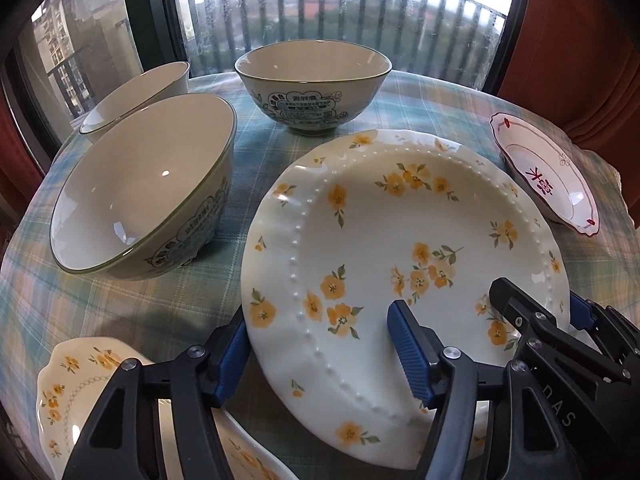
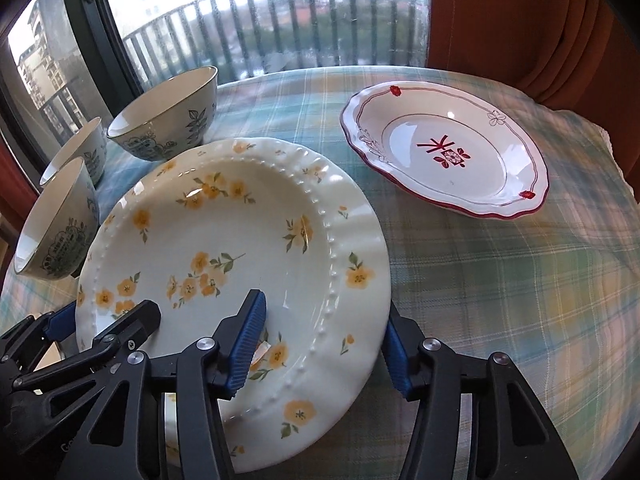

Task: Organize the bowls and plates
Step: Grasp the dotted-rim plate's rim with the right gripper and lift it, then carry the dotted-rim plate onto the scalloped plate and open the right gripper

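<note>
A large cream plate with yellow flowers (image 1: 400, 240) (image 2: 224, 240) lies on the plaid tablecloth (image 2: 500, 300). My left gripper (image 1: 320, 356) straddles its near left rim: one blue pad sits outside the edge, the other inside the well. In the same way my right gripper (image 2: 322, 344) straddles the near right rim. Both are open and I see no pad pressing. Each gripper also shows in the other's view, the right gripper (image 1: 520, 312) and the left gripper (image 2: 120, 320). Three green-rimmed bowls (image 1: 140, 188) (image 1: 132, 96) (image 1: 312, 80) stand behind and to the left.
A red-trimmed white dish (image 2: 444, 156) (image 1: 548, 176) sits at the far right. A smaller yellow-flowered plate (image 1: 60, 392) lies at the near left, partly under my left gripper. A window with a balcony railing (image 1: 340, 12) and an orange curtain (image 2: 520, 20) border the table's far side.
</note>
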Demonstrator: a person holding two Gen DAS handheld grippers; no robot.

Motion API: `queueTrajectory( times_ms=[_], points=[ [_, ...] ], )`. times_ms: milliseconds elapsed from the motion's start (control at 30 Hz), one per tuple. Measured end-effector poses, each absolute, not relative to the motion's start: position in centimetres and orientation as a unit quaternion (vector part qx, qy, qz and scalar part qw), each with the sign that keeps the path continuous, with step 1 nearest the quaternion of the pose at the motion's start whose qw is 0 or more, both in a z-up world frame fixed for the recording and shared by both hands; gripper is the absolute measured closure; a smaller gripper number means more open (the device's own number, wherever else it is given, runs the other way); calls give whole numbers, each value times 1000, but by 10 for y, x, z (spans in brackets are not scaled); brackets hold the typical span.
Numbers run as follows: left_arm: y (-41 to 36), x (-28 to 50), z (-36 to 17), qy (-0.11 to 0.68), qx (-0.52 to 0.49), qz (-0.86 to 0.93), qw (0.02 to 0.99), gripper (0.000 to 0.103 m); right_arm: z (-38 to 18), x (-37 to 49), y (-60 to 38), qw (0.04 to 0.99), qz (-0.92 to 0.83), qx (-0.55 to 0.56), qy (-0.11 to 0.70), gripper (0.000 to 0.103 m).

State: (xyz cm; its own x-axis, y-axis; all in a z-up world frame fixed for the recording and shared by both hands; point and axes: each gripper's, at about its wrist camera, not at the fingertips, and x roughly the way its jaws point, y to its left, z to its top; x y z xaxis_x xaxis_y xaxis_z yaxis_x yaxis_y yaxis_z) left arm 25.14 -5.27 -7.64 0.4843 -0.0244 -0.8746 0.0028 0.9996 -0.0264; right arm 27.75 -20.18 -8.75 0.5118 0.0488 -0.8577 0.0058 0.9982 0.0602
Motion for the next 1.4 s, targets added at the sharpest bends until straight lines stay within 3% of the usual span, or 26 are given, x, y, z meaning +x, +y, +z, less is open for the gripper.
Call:
queueTrajectory(
  times_ms=[833, 1033, 1133, 1400],
  points=[
    [-90, 201, -72, 503, 15, -60, 862, 37, -72, 211, -237, 866, -16, 37, 498, 53],
    [-86, 213, -76, 513, 27, -61, 856, 31, -73, 217, -231, 866, -26, 15, 500, 52],
    [-86, 219, -76, 506, 44, -48, 860, 31, -77, 226, -231, 862, -32, 7, 506, 44],
    [-89, 240, -79, 509, 50, -56, 857, 28, -80, 254, -235, 861, -31, 10, 508, 43]
  ],
)
